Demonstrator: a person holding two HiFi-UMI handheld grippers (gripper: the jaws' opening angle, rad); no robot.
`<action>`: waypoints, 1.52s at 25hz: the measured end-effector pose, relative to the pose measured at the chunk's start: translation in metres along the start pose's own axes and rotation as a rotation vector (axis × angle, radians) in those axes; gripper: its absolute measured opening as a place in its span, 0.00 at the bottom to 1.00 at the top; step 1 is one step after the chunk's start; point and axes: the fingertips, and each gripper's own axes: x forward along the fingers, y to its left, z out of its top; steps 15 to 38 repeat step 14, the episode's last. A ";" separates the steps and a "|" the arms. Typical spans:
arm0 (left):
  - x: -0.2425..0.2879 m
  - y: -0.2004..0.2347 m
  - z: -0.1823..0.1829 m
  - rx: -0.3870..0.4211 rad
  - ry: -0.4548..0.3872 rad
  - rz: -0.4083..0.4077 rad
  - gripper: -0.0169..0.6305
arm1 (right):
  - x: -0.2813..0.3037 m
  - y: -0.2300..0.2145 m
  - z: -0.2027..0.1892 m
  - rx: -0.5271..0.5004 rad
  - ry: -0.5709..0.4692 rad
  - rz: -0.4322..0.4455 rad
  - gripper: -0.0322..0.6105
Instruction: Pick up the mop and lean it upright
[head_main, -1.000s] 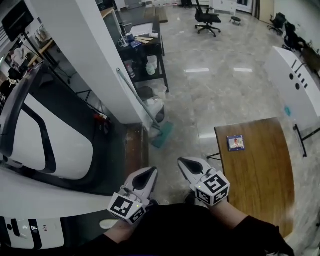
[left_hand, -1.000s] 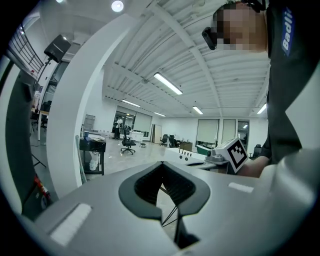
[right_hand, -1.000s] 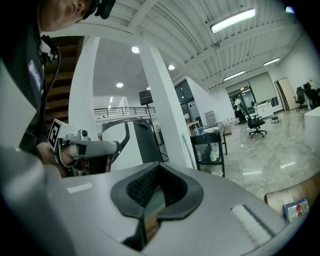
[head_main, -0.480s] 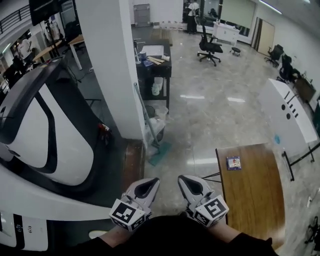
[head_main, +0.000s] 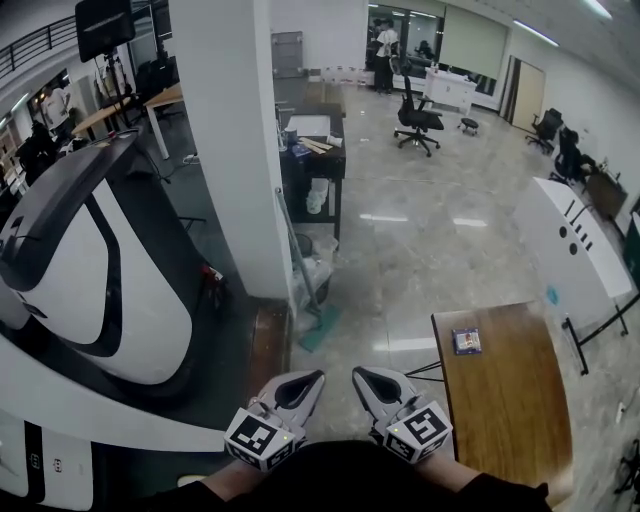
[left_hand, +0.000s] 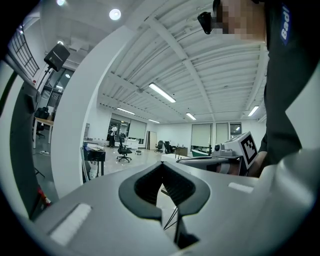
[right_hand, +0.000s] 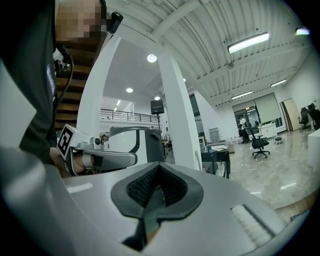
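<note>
So the mop (head_main: 320, 328) was leaning against the right side of the pillar (head_main: 235, 150), with its head down on the floor (head_main: 430, 250) at the pillar's foot. Just behind it sat a bag (head_main: 312, 268), and behind that a cart (head_main: 318, 165) stood up against the same pillar. Left of the pillar was the big pod machine (head_main: 90, 260). Off to the right, a table (head_main: 505, 400) had a small box (head_main: 466, 341) on its far end. An office chair (head_main: 415, 108) was way back. The left gripper (head_main: 308, 378) and right gripper (head_main: 364, 376) sat side by side nearest the camera, well apart from the mop.
</note>
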 end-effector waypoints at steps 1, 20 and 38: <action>-0.002 0.000 0.002 0.004 0.005 0.009 0.06 | 0.001 0.003 0.000 -0.002 0.000 0.006 0.05; -0.020 -0.008 -0.003 -0.016 0.009 0.028 0.06 | -0.001 0.019 -0.009 -0.001 0.013 0.036 0.05; -0.020 -0.008 -0.003 -0.016 0.009 0.028 0.06 | -0.001 0.019 -0.009 -0.001 0.013 0.036 0.05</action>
